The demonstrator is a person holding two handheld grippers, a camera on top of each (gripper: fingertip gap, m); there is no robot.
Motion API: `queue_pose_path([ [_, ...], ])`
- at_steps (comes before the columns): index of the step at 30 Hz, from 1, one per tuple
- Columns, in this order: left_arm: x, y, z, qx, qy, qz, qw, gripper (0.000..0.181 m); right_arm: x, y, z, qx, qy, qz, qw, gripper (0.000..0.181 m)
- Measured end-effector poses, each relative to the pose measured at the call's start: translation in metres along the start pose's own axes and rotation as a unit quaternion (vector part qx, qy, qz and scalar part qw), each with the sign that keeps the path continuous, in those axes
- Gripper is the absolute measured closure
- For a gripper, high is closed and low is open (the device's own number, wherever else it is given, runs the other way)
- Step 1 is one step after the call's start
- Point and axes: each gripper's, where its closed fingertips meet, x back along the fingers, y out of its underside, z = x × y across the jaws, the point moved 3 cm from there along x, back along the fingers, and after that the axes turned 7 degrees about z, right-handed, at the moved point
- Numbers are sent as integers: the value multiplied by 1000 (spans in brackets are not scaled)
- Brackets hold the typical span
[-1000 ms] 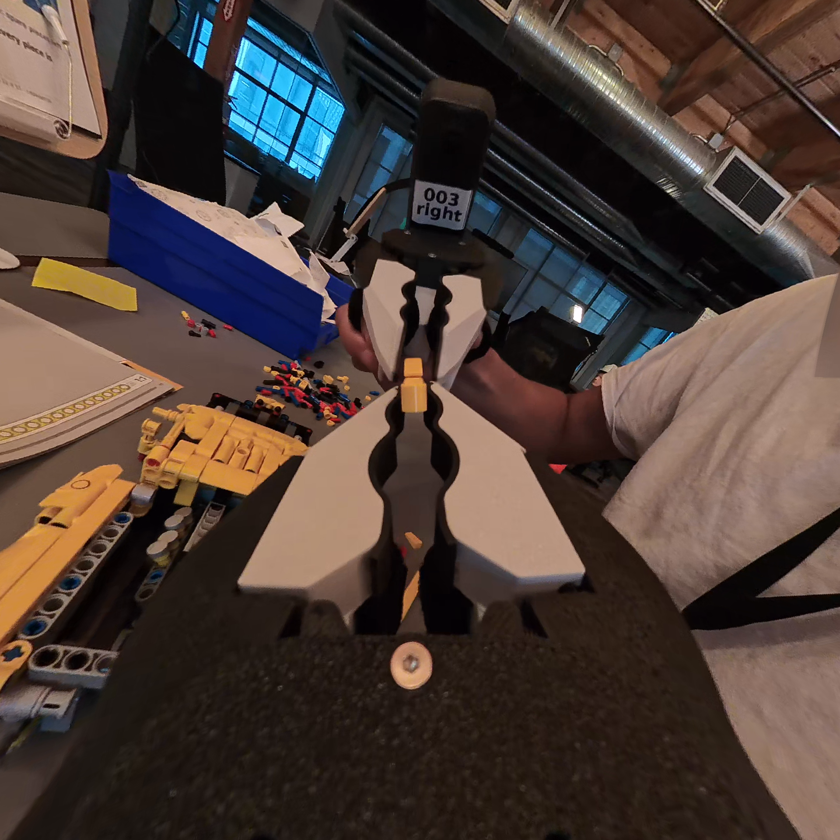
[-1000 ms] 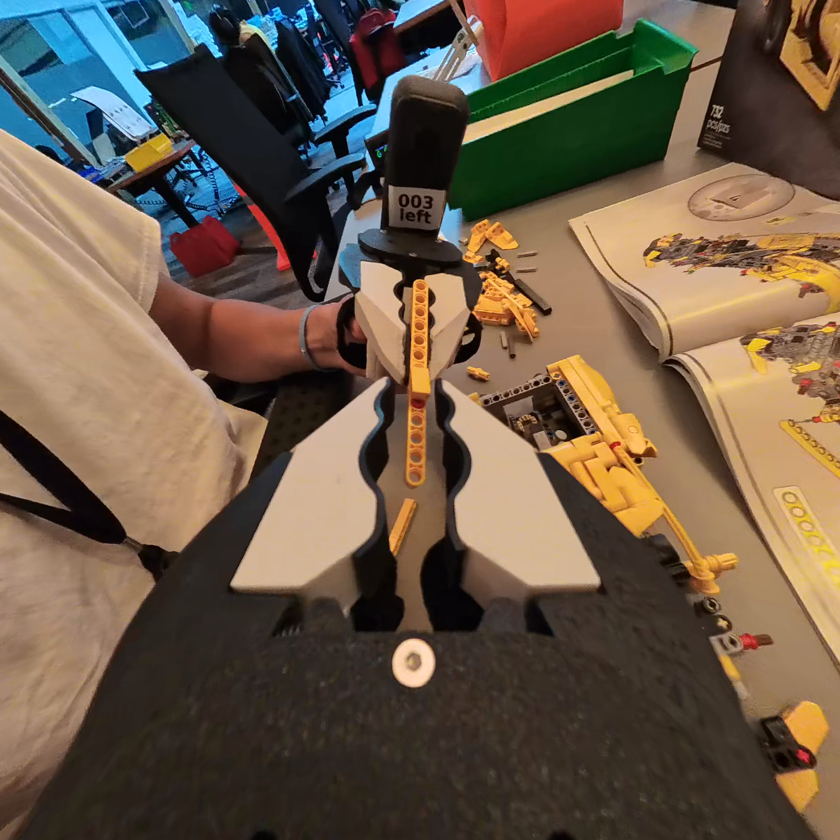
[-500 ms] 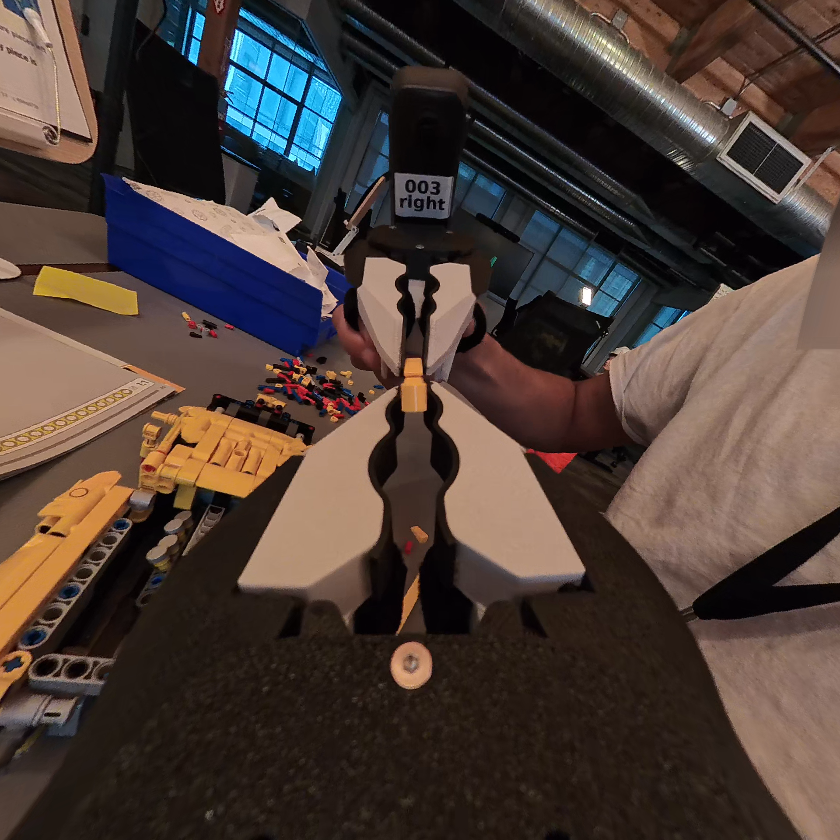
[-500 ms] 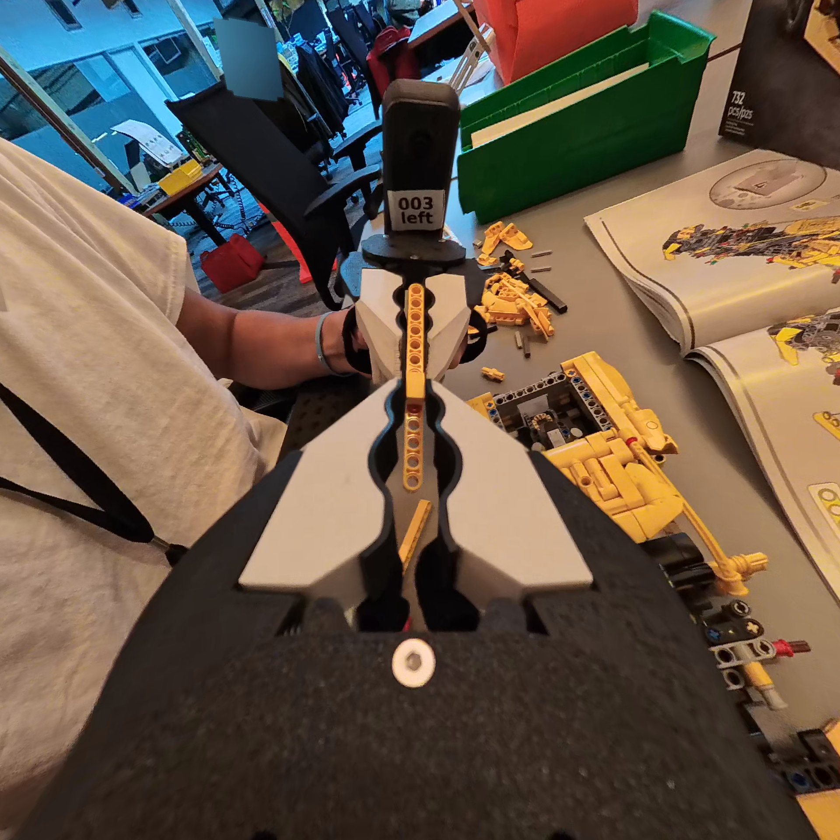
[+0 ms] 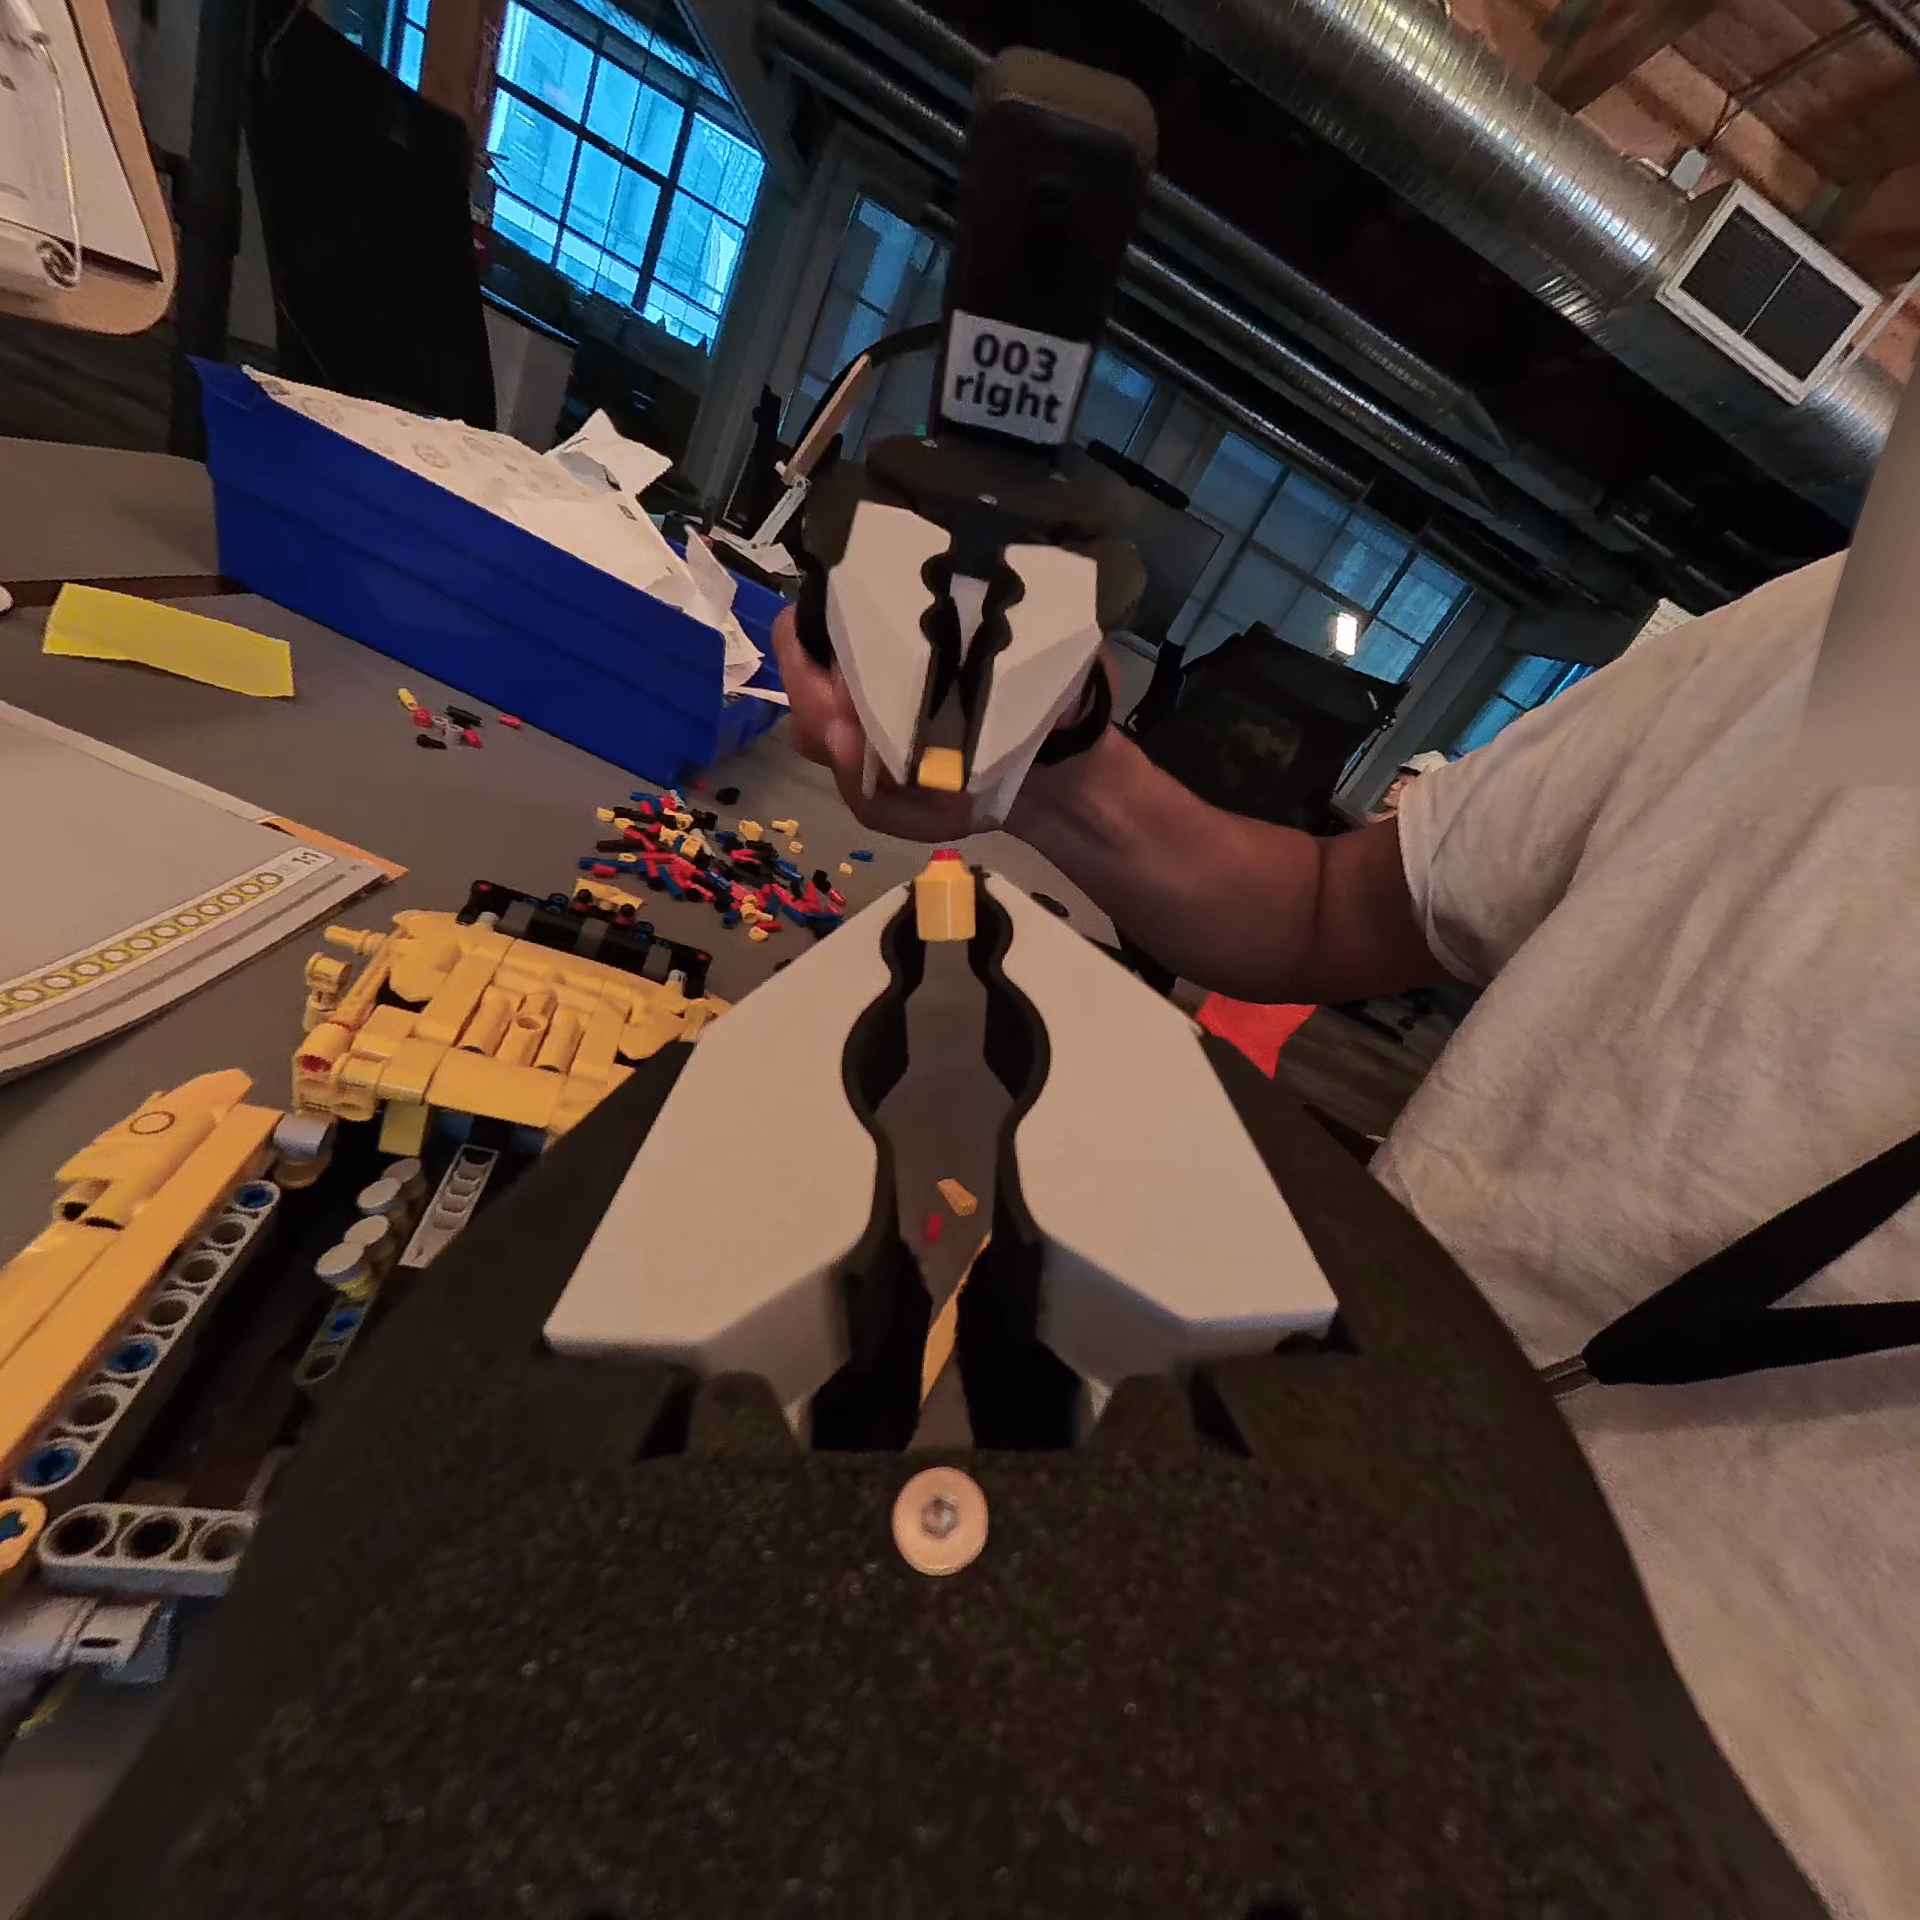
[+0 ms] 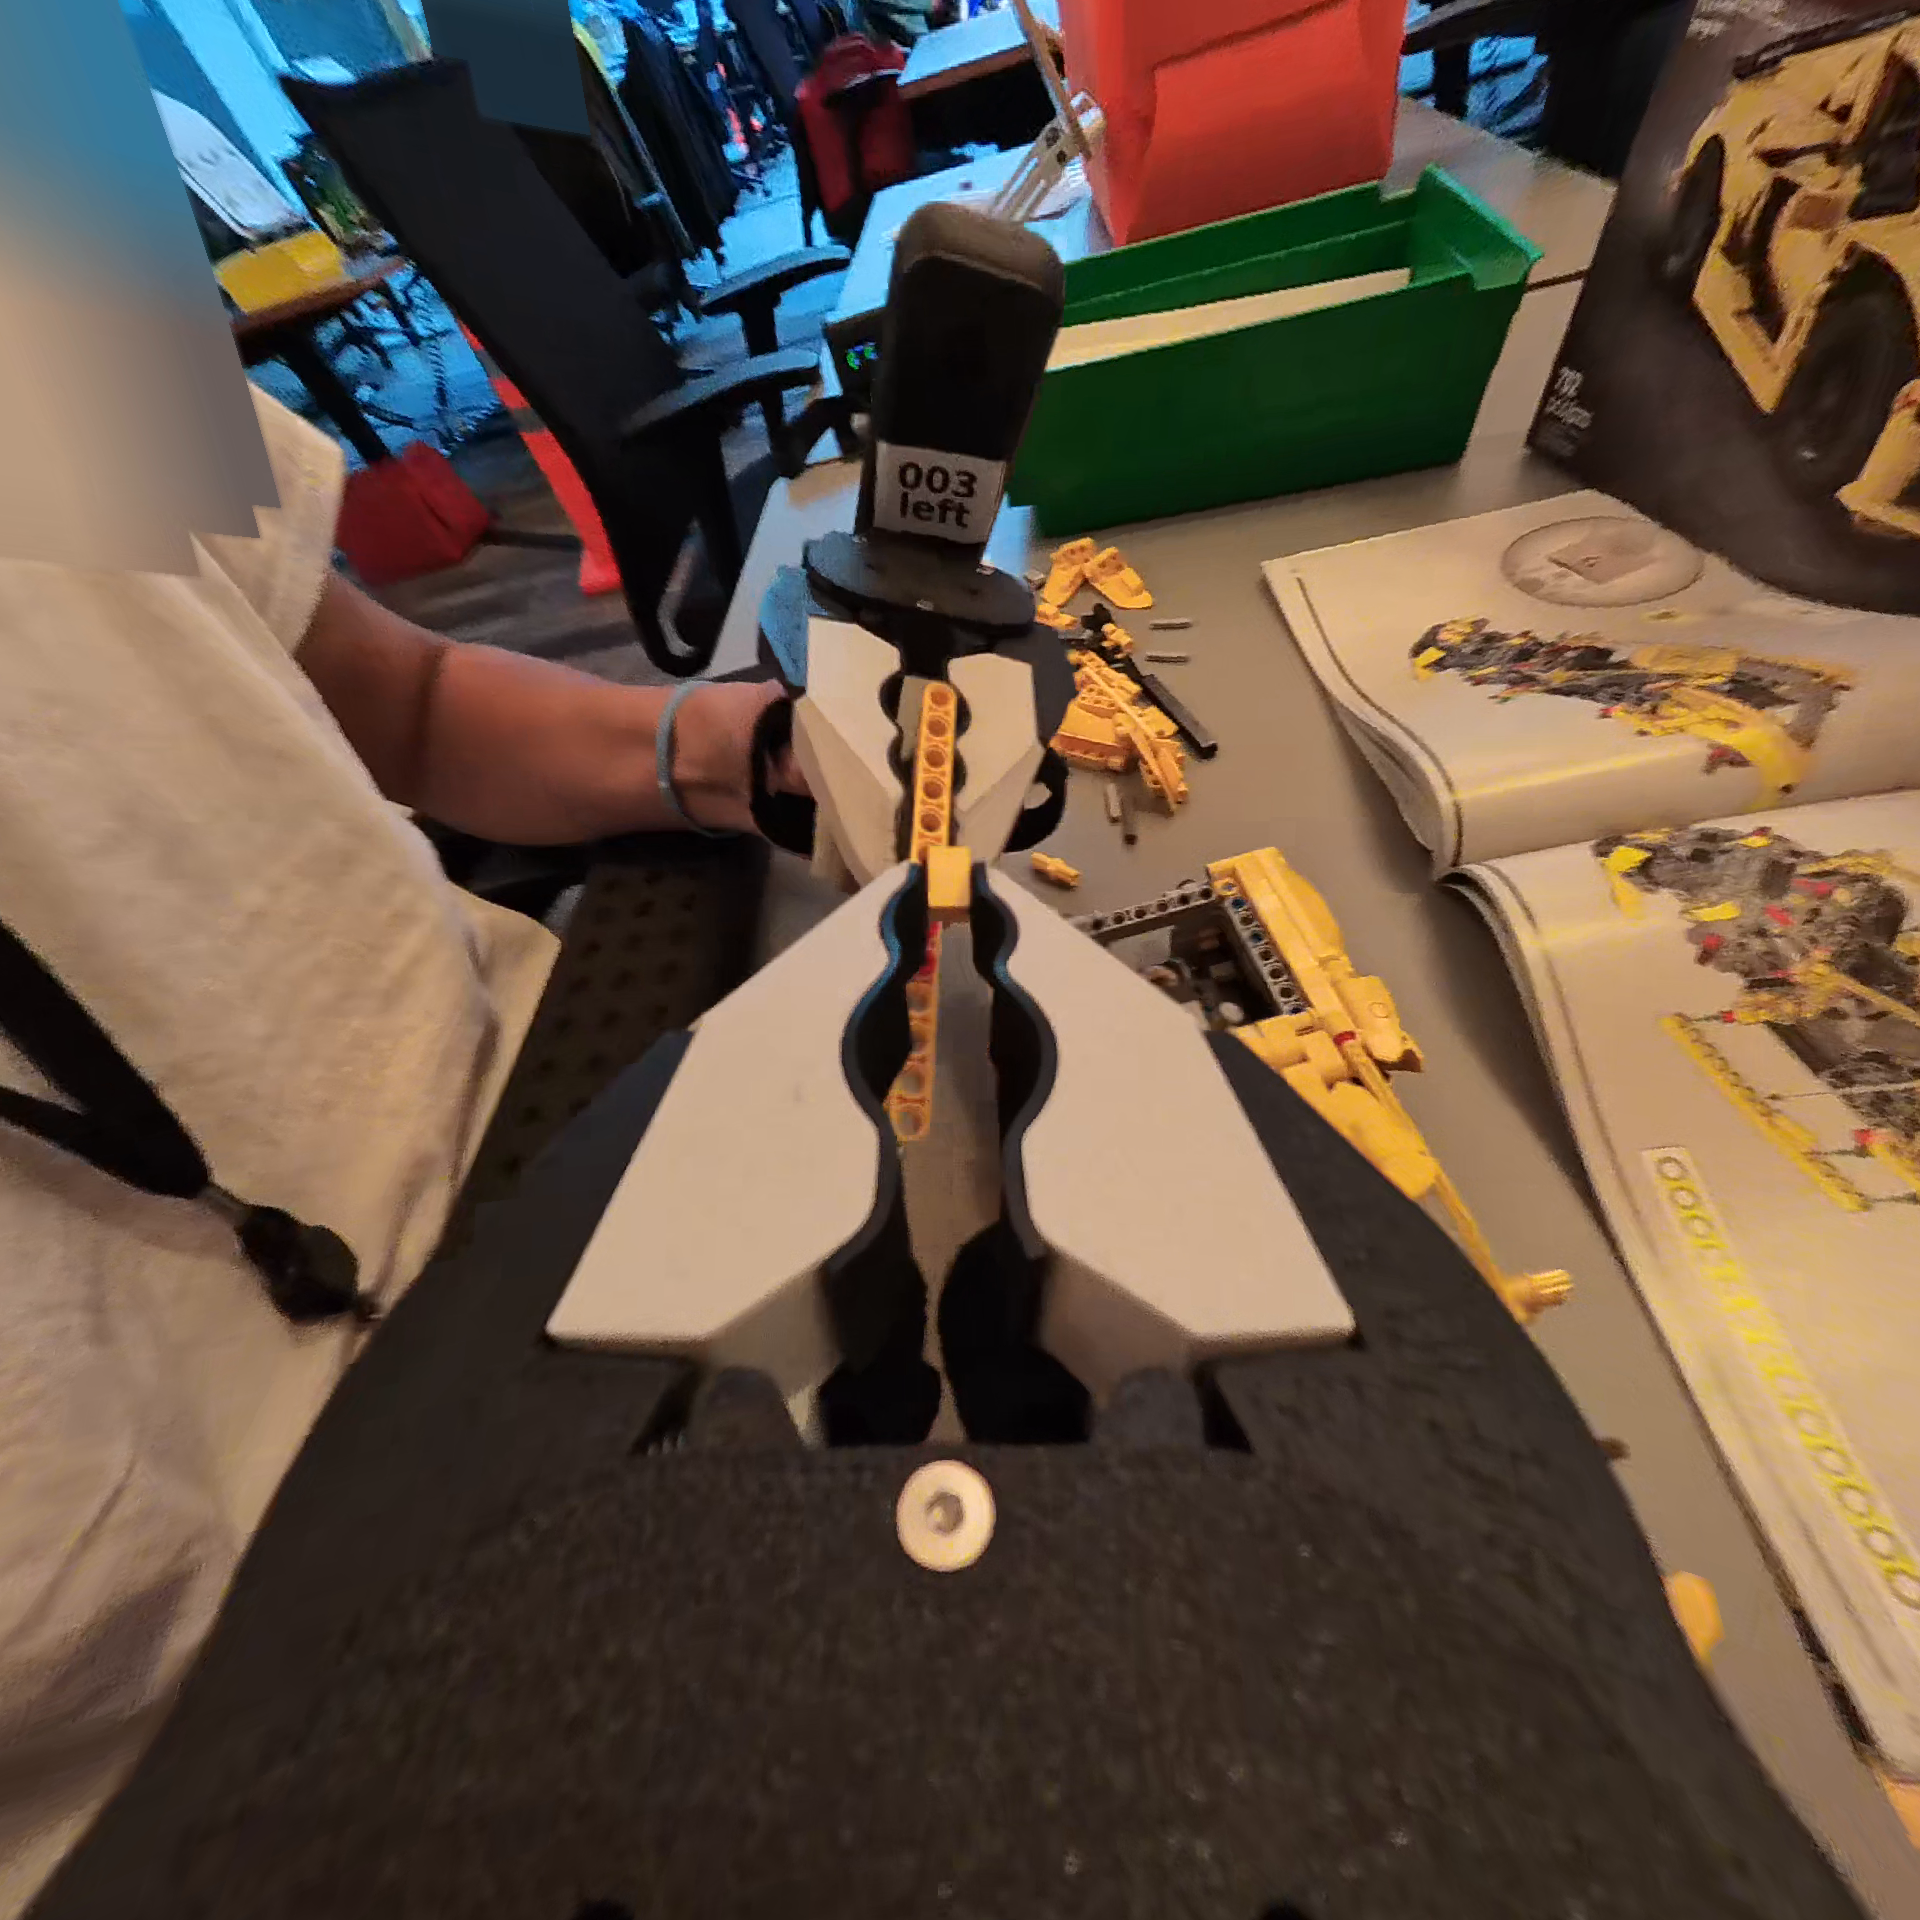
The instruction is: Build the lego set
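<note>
The right gripper [image 5: 938,777], pressed together on a small yellow piece [image 6: 948,878], had drawn back from the left gripper [image 5: 943,920], which pinched the yellow beam [image 6: 932,764] in mid-air above the table [image 5: 540,821], so the two probably still needed joining.

Grey-white wedge fingers [image 5: 769,1164] on black speckled foam bodies, both grippers. Yellow holed lego beam [image 6: 932,769], red pin showing at its joint with the small yellow block [image 6: 948,878]. Part-built model [image 5: 499,1029]: yellow panels over black and grey frame. Loose pin pile [image 5: 717,862]: red, blue, black, yellow. Blue plastic bin [image 5: 457,582], green plastic bin [image 6: 1268,384], grey tabletop [image 6: 1309,821]. Open instruction booklet [image 6: 1621,707]: pale grey pages, yellow and black artwork.
</note>
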Motion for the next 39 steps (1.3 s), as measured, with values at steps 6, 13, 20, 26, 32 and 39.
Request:
queue_pose_path([
  [6,2,-4,-1,-6,-5,12,1000,174,4,5,0,-67,-32,0,997,175],
  [13,1,-3,-2,-25,-18,6,999,174,-3,10,1,-77,-30,-9,997,175],
  [20,1,-5,-4,-11,-31,27,999,175,-3,9,6,-126,-49,-1,991,175],
  [26,3,-8,-7,31,-25,49,998,175,-5,8,8,-153,-55,11,987,175],
  [32,2,-8,-6,23,-26,46,998,175,-6,9,7,-160,-57,-9,985,175],
  [39,1,-7,-8,27,-29,47,998,175,-6,11,9,-193,-66,4,979,176],
])
